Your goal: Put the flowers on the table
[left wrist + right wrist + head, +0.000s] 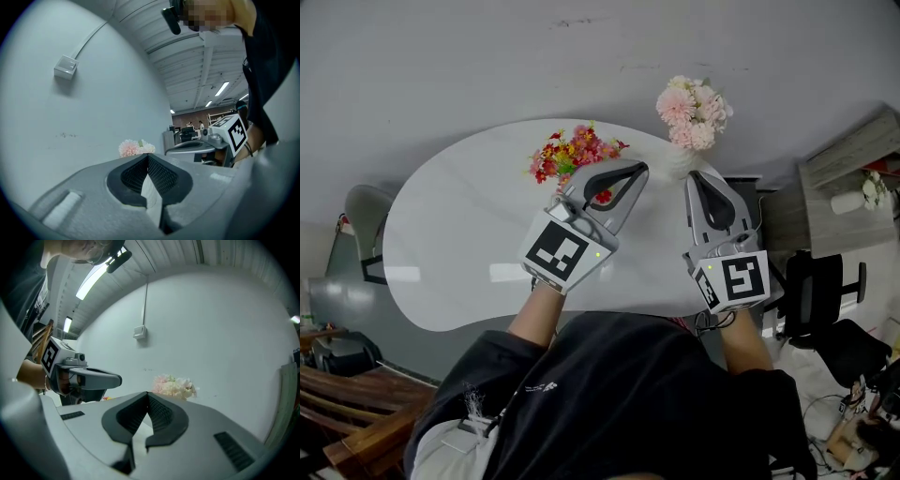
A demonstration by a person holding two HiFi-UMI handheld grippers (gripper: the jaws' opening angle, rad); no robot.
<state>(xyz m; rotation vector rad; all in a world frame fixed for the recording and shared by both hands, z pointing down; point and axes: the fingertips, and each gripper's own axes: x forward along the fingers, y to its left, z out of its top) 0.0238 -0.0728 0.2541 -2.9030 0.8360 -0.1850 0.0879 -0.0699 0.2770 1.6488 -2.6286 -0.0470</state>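
Right gripper (pixel 147 394): jaws pressed together, nothing in them. Left gripper (pixel 147 157): likewise closed and empty. Just past the right tips, pink flowers (pixel 694 112) stand in a white vase (pixel 680 161) at the table's (pixel 459 234) far right edge. A red bunch (pixel 574 152) sits at the far edge, by the left tips. They look light, soft and crushable, so grip the stems or the vase, never the blooms. Bare tabletop lies open to the left, and the wall is close behind.
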